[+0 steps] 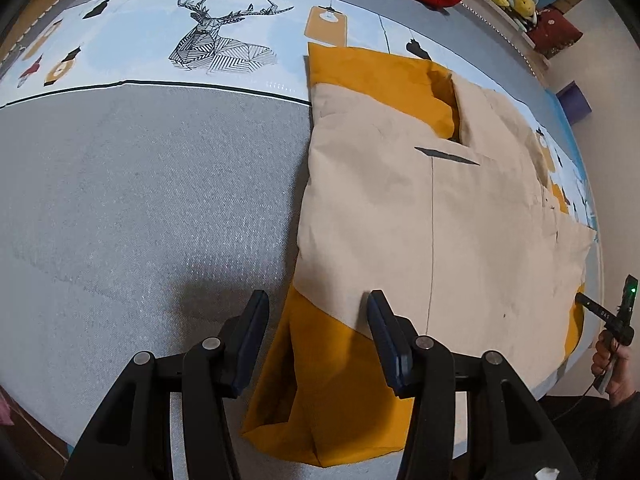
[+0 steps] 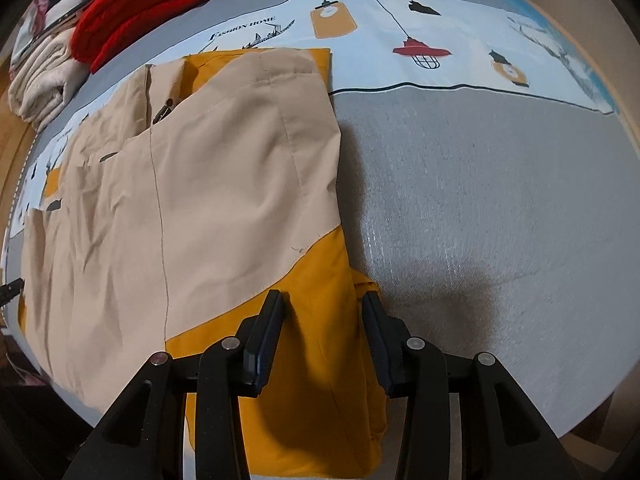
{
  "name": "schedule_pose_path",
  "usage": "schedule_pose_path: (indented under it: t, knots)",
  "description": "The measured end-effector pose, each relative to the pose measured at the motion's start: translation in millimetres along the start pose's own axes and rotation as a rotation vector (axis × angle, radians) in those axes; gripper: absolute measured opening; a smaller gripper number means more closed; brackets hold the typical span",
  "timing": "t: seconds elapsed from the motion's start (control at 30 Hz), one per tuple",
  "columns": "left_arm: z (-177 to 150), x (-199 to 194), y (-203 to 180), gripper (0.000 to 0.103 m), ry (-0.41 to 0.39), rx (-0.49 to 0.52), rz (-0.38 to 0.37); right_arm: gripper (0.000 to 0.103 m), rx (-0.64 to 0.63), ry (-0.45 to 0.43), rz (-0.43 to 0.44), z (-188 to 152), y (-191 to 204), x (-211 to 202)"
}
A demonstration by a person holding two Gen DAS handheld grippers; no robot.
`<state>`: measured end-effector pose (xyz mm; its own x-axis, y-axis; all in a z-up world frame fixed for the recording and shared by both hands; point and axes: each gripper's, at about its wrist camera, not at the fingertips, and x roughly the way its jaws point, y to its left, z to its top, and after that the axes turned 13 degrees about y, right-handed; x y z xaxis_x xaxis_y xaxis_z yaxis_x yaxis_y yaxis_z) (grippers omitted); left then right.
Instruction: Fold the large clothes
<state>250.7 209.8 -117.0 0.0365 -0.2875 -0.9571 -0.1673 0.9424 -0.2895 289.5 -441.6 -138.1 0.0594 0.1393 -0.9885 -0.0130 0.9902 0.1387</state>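
A beige and mustard-yellow jacket (image 1: 420, 208) is laid flat, partly folded, on a grey bedspread (image 1: 140, 208) with a printed pale-blue band (image 2: 460, 40). The left gripper (image 1: 316, 308) is held wide open over the jacket's near yellow corner, nothing being gripped between its jaws; the right gripper (image 2: 324, 308) is likewise spread open over the yellow hem at the opposite near edge, with no fabric clamped. A red knit garment (image 2: 148, 0) and a folded cream garment (image 2: 44, 80) are noted beyond the jacket.
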Motion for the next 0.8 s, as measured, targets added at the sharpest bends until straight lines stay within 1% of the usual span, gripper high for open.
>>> schedule_pose_path:
  t: [0.3, 0.43, 0.47, 0.5, 0.53, 0.57, 0.63, 0.67, 0.73, 0.8]
  knots:
    - [-3, 0, 0, 0.047, 0.005, 0.003, 0.006, 0.042, -0.007, -0.005, -0.011, -3, 1, -3]
    - [-5, 2, 1, 0.047, 0.023, 0.006, 0.013, 0.042, -0.013, -0.004, -0.015, -4, 1, -3]
    - [-6, 3, 1, 0.045, 0.028, 0.006, 0.015, 0.041, -0.015, -0.005, -0.016, -4, 1, -3]
    - [-7, 5, 1, 0.032, 0.037, 0.012, 0.013, 0.029, -0.023, -0.009, -0.014, -5, 2, -4]
    - [-8, 5, 0, 0.021, 0.041, 0.018, 0.013, 0.020, -0.031, -0.012, -0.014, -5, 4, -5]
    - [-8, 4, -1, 0.007, 0.039, 0.026, 0.021, 0.013, -0.040, -0.023, -0.015, -5, 7, -7]
    - [-9, -5, -6, 0.004, -0.003, 0.055, 0.036, 0.008, -0.056, -0.070, -0.017, -6, 12, -18]
    - [-9, -9, -8, 0.003, -0.024, 0.063, 0.040, 0.007, -0.060, -0.109, -0.009, -6, 15, -27]
    - [-7, -25, -12, 0.003, -0.105, 0.069, 0.042, 0.005, -0.050, -0.183, 0.008, -5, 17, -45]
    - [-6, -40, -13, 0.002, -0.178, 0.055, 0.027, 0.005, -0.020, -0.254, 0.021, -3, 16, -60]
